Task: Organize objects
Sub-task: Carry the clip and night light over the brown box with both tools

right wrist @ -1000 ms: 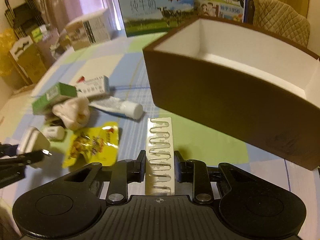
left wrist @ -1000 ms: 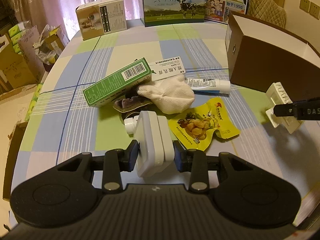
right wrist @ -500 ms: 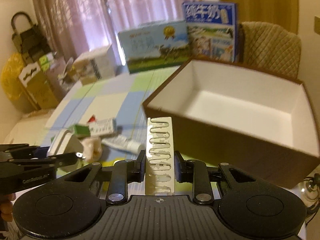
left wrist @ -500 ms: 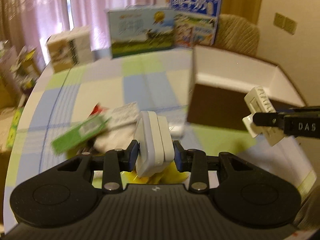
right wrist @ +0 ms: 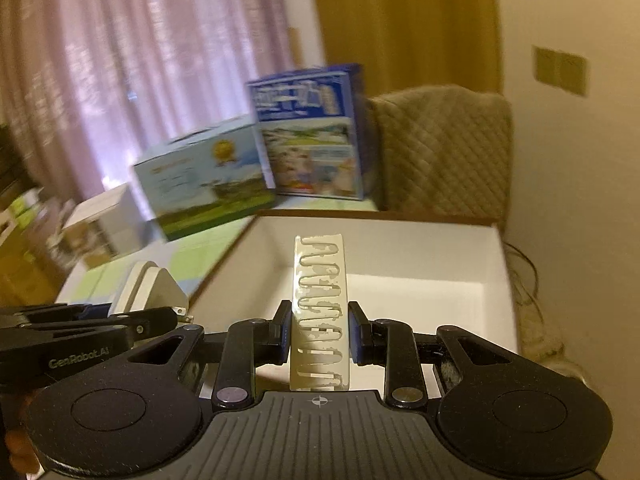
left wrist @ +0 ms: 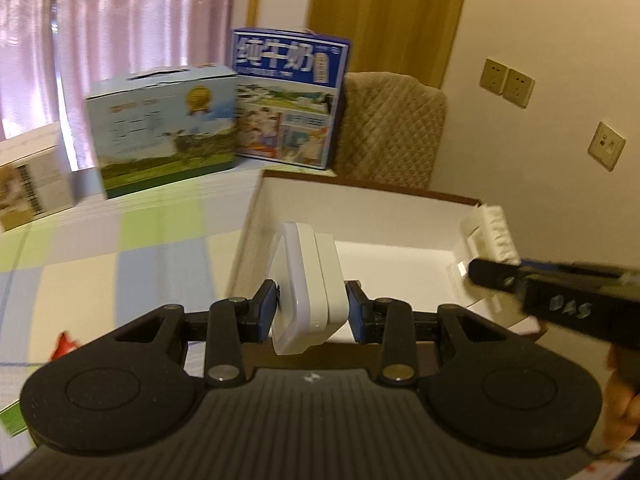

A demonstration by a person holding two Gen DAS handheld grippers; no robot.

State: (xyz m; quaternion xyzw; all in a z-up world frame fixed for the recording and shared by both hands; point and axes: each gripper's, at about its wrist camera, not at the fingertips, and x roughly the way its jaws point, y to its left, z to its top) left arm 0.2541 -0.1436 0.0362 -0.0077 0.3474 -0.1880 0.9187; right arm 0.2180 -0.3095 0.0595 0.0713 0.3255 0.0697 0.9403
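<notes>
My left gripper (left wrist: 312, 309) is shut on a white plug adapter (left wrist: 306, 280), held upright above the near left edge of the brown box (left wrist: 362, 178) with a white inside. My right gripper (left wrist: 490, 276) comes in from the right over the same box, shut on a white comb-like strip (left wrist: 494, 230). In the right wrist view the strip (right wrist: 320, 312) stands upright between the fingers of the right gripper (right wrist: 320, 330), above the box (right wrist: 420, 256). The left gripper (right wrist: 160, 318) with the adapter (right wrist: 146, 286) shows at the left there.
Two milk cartons, a blue-green one (left wrist: 160, 128) and a blue one (left wrist: 288, 100), stand at the table's far edge, with a white box (left wrist: 28, 184) to their left. A quilted chair (left wrist: 392, 128) is behind the brown box. The checked tablecloth (left wrist: 120, 240) lies to the left.
Both grippers have risen from the table and moved over the open box, each still holding its object. The pile of loose items has dropped out of view.
</notes>
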